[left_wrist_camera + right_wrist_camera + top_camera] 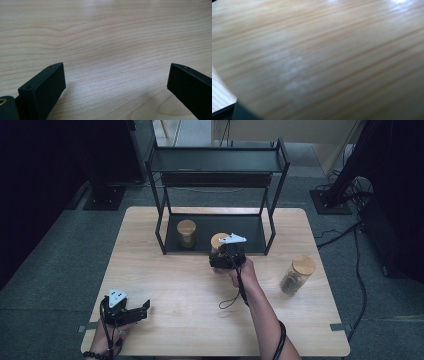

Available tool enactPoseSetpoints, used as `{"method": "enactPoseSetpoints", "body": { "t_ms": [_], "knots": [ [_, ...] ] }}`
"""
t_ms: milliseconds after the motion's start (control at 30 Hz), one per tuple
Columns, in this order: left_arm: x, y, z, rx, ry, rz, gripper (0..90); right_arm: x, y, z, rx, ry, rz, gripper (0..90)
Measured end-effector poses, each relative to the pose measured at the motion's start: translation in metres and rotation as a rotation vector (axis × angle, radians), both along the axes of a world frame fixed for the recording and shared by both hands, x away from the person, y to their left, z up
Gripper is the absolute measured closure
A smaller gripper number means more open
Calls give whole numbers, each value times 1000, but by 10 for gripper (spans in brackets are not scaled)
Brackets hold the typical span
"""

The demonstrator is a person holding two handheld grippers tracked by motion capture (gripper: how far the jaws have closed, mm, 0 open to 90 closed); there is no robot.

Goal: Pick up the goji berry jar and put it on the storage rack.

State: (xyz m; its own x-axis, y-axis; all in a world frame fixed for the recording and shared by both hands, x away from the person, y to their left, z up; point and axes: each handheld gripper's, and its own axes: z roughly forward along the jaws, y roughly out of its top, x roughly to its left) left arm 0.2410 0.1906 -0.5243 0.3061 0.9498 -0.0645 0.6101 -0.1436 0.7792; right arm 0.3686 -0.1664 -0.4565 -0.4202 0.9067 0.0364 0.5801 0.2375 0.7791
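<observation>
Right gripper (220, 255) clamped on jar (218, 240), at rack's (270, 222) front edge

Upright wooden-lidded jar (218, 241) at rack's front edge

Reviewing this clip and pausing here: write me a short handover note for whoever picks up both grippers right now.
Right gripper: shut on the middle jar, at the front edge of the black rack's lower shelf; its wooden lid looms close in the right gripper view.
Left gripper: open, holding nothing, low over the table near its front left corner.
Done: one jar stands on the lower shelf.
Left: seat the held jar on the shelf, then probably fetch the third jar from the table's right side.
</observation>
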Motion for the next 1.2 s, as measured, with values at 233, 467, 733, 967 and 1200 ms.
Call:
{"method": "enactPoseSetpoints", "body": {
  "t_ms": [233, 467, 733, 967, 1200],
  "knots": [
    [0, 0, 0, 1, 1, 0, 21, 3, -1, 5, -1, 2, -7, 249],
    [0, 0, 0, 2, 2, 0, 21, 8, -1, 9, -5, 2, -9, 249],
    [0, 0, 0, 2, 2, 1, 21, 15, 1, 16, -10, -3, -6, 249],
    [0, 0, 0, 2, 3, 1, 21, 21, 2, 17, -11, -2, -5, 250],
    [0, 0, 0, 2, 3, 2, 21, 26, 4, 18, -10, 1, -8, 249]
  ]
}}
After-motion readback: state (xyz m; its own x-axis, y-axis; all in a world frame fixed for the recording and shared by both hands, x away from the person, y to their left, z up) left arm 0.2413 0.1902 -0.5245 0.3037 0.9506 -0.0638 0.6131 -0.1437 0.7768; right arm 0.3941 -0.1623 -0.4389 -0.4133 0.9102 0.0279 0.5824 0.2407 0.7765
